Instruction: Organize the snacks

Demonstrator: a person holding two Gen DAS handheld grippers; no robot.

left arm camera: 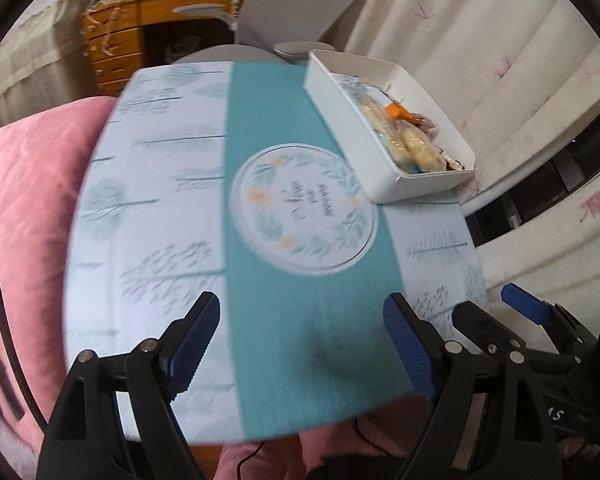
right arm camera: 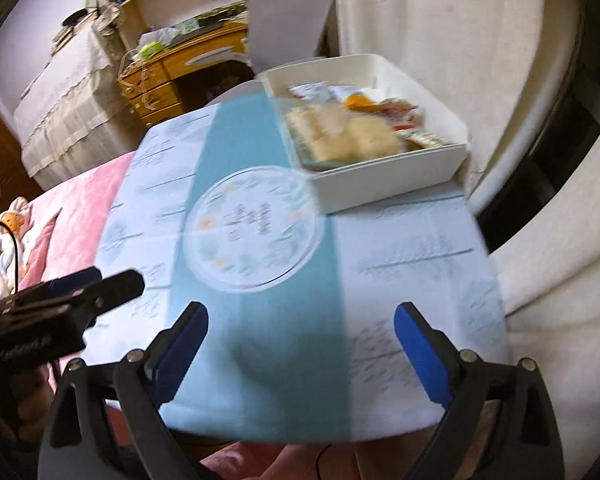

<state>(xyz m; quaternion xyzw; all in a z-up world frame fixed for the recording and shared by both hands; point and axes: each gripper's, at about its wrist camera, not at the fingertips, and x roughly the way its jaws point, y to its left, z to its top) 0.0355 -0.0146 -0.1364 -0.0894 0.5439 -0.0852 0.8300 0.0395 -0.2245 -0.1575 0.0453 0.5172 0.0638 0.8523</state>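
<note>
A white rectangular bin (left arm camera: 342, 114) (right arm camera: 384, 178) sits at the far right corner of a small table with a teal-and-white cloth (left arm camera: 268, 320) (right arm camera: 260, 320). It holds several wrapped snacks (left arm camera: 404, 140) (right arm camera: 352, 132), pale biscuits and orange and red packets. My left gripper (left arm camera: 302, 340) is open and empty above the near edge of the table. My right gripper (right arm camera: 300, 350) is open and empty, also over the near edge. The right gripper's fingers (left arm camera: 524, 304) show at the right of the left wrist view. The left gripper's fingers (right arm camera: 112, 288) show at the left of the right wrist view.
A pink quilt (left arm camera: 24, 208) (right arm camera: 72, 220) lies left of the table. A grey chair (left arm camera: 300, 4) (right arm camera: 288, 20) and a wooden desk (left arm camera: 140, 28) (right arm camera: 172, 72) stand behind. A cream curtain (left arm camera: 480, 40) (right arm camera: 440, 20) hangs at the right.
</note>
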